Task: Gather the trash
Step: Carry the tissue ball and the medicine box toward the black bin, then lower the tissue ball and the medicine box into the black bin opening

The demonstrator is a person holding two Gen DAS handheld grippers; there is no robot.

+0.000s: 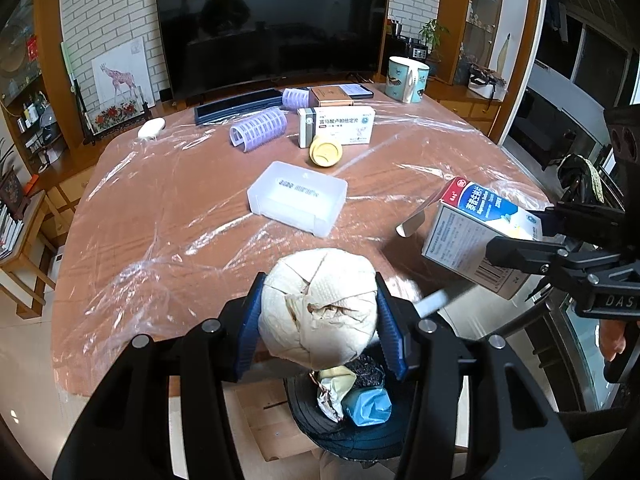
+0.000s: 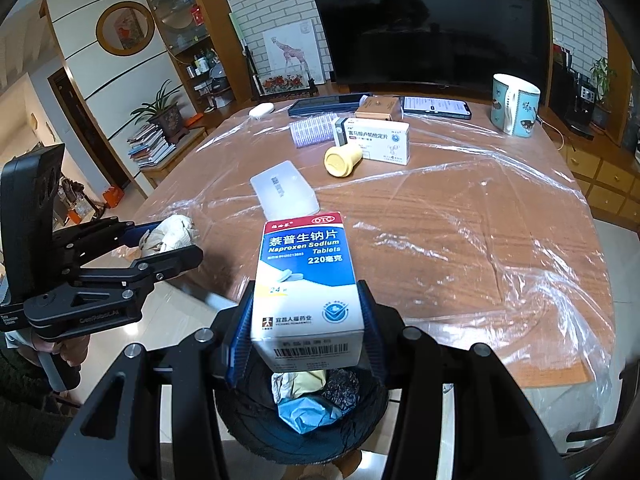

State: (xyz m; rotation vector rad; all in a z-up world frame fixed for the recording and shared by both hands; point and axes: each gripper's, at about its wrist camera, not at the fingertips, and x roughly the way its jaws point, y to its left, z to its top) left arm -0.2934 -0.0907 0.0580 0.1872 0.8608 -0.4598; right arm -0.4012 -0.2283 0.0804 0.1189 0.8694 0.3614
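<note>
My left gripper (image 1: 320, 312) is shut on a crumpled ball of beige paper (image 1: 320, 300), held above a black-lined trash bin (image 1: 340, 432) that sits below the table's near edge. The bin holds blue, yellowish and dark wrappers. My right gripper (image 2: 306, 320) is shut on a blue and white medicine box (image 2: 306, 280), also held over the trash bin (image 2: 248, 424). In the left wrist view the right gripper (image 1: 516, 248) appears at the right with the medicine box (image 1: 476, 232). In the right wrist view the left gripper (image 2: 168, 240) appears at the left with the paper ball (image 2: 172, 234).
The brown table (image 1: 168, 216) is covered in clear plastic film. On it lie a translucent plastic case (image 1: 298, 202), a yellow cap (image 1: 326, 151), a white medicine box (image 1: 338, 126), purple hair rollers (image 1: 258, 128), a small brown box (image 1: 332, 96), a phone, and a mug (image 1: 408, 78). A television stands behind.
</note>
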